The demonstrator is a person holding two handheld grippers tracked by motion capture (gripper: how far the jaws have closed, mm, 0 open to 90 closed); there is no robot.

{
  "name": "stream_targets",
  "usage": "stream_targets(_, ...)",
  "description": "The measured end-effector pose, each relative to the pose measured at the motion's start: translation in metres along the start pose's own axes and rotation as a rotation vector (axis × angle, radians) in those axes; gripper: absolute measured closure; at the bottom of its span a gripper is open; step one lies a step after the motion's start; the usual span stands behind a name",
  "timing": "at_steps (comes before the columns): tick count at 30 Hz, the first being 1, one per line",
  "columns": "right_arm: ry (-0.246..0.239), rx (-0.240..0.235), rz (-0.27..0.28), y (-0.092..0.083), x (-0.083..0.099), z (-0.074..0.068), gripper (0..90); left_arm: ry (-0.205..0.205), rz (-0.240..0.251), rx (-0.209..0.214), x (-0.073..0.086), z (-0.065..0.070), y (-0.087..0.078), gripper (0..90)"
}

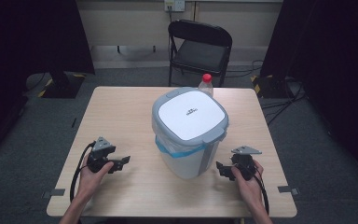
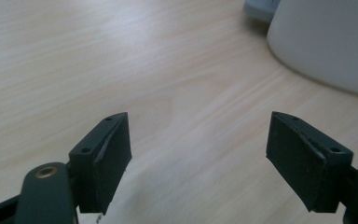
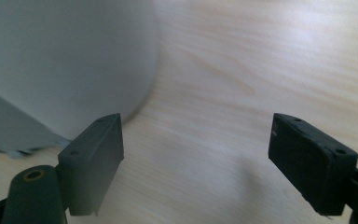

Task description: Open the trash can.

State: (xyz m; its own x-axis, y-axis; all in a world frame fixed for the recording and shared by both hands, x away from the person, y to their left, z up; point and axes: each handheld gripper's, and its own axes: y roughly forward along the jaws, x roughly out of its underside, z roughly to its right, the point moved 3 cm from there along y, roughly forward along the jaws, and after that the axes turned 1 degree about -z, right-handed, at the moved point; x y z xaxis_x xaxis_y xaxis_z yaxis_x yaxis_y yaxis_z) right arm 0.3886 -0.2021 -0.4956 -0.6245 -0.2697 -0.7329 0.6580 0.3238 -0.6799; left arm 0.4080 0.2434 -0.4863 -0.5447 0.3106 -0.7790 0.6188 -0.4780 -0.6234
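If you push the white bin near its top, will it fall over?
Maybe. The white bin looks tall for its base, so a high push might tip it. Its smooth plastic would probably slide on the table if pushed low. It likely stays stiff.

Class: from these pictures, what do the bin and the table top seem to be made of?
Bin: probably plastic, smooth white walls with a soft sheen and a moulded grey-rimmed lid. Table top: pale wood-look surface, matt, with visible grain lines; whether laminate or real wood cannot be told.

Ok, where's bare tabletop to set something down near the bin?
Free: the table left of the white bin, ahead of the left gripper; the front strip between both grippers. Tight: the gap between the bin and the right gripper, and behind the bin by the bottle.
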Motion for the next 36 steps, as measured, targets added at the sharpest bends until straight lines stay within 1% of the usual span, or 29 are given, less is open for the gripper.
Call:
stream_targets(1,0.0,0.0,0.0,0.0,0.0,0.0,16.8,0.0,0.0,0.0,0.0,0.0,0.0,21.4)
stream_targets(2,-0.012,-0.014,0.017,-0.002,-0.004,-0.005,16.8,-0.01,0.016,0.017,-0.009,0.003,0.006,21.4)
stream_targets(3,-0.012,-0.014,0.017,-0.002,-0.004,-0.005,16.8,-0.01,0.016,0.017,-0.009,0.003,0.006,21.2)
stream_targets(4,-0.021,-0.027,0.03,-0.004,-0.007,-0.01,17.0,0.0,0.016,0.031,-0.019,0.007,0.015,21.2)
stream_targets(5,-0.024,-0.022,0.026,-0.004,-0.008,-0.011,16.6,0.0,0.016,0.031,-0.019,0.007,0.015,21.3)
stream_targets(6,-0.028,-0.014,0.024,-0.004,-0.008,-0.012,16.9,0.015,0.016,0.054,-0.028,0.01,0.025,21.0)
stream_targets(7,-0.028,-0.014,0.024,-0.004,-0.008,-0.012,16.9,0.015,0.016,0.054,-0.028,0.01,0.025,21.1)
stream_targets(9,-0.009,-0.026,0.034,-0.004,-0.006,-0.013,18.7,0.035,0.018,0.088,-0.035,0.014,0.037,21.3)
stream_targets(10,-0.008,-0.033,0.036,-0.005,-0.005,-0.014,18.8,0.023,0.006,0.09,-0.04,0.017,0.048,21.1)
stream_targets(12,-0.012,-0.042,0.04,-0.006,-0.005,-0.015,18.7,0.021,0.003,0.094,-0.043,0.018,0.052,21.1)
stream_targets(14,-0.026,-0.058,0.044,-0.008,-0.006,-0.019,18.7,-0.011,0.018,0.114,-0.053,0.016,0.064,21.1)
stream_targets(17,-0.035,-0.067,0.052,-0.01,-0.007,-0.019,18.5,-0.018,0.017,0.107,-0.058,0.015,0.07,21.1)
stream_targets(18,-0.04,-0.078,0.05,-0.01,-0.008,-0.018,16.9,-0.019,0.047,0.093,-0.062,0.015,0.076,21.5)
stream_targets(19,-0.038,-0.083,0.047,-0.01,-0.009,-0.017,16.4,-0.021,0.043,0.102,-0.063,0.014,0.079,21.7)
stream_targets(20,-0.042,-0.09,0.047,-0.009,-0.009,-0.016,16.4,-0.015,0.022,0.107,-0.064,0.014,0.083,21.6)
stream_targets(21,-0.047,-0.094,0.048,-0.008,-0.01,-0.016,16.4,0.0,0.011,0.098,-0.064,0.014,0.087,21.6)
stream_targets(22,-0.046,-0.095,0.045,-0.007,-0.011,-0.015,16.4,0.006,0.001,0.085,-0.066,0.012,0.09,21.9)
stream_targets(24,-0.059,-0.094,0.048,-0.005,-0.014,-0.015,16.4,-0.006,0.029,0.084,-0.068,0.01,0.093,23.2)
stream_targets(25,-0.066,-0.095,0.052,-0.003,-0.015,-0.015,16.9,0.008,0.039,0.066,-0.069,0.01,0.093,25.2)
stream_targets(26,-0.072,-0.101,0.054,-0.001,-0.017,-0.015,18.2,0.044,0.014,0.068,-0.071,0.01,0.095,29.5)
stream_targets(27,-0.075,-0.111,0.056,0.0,-0.018,-0.014,18.5,0.063,-0.012,0.073,-0.072,0.009,0.096,31.2)
stream_targets(28,-0.077,-0.114,0.06,0.002,-0.019,-0.014,18.5,0.036,0.008,0.082,-0.073,0.007,0.097,29.8)
stream_targets(29,-0.074,-0.12,0.064,0.004,-0.02,-0.014,18.6,0.036,0.008,0.082,-0.073,0.007,0.097,28.8)
stream_targets(30,-0.072,-0.121,0.066,0.005,-0.021,-0.014,19.7,0.0,0.039,0.112,-0.076,0.004,0.097,27.5)
stream_targets(31,-0.072,-0.121,0.066,0.005,-0.021,-0.014,19.7,0.0,0.039,0.112,-0.076,0.004,0.097,25.7)
stream_targets(33,-0.084,-0.132,0.07,0.009,-0.025,-0.015,25.5,0.005,0.057,0.127,-0.077,0.005,0.096,33.2)
stream_targets(34,-0.084,-0.132,0.07,0.009,-0.025,-0.015,25.5,0.005,0.057,0.127,-0.077,0.005,0.096,36.2)
stream_targets(35,-0.08,-0.153,0.063,0.009,-0.026,-0.015,29.2,0.002,0.058,0.134,-0.077,0.004,0.095,36.2)
stream_targets(36,-0.078,-0.183,0.053,0.012,-0.029,-0.014,30.4,-0.012,0.065,0.151,-0.076,0.004,0.095,43.2)
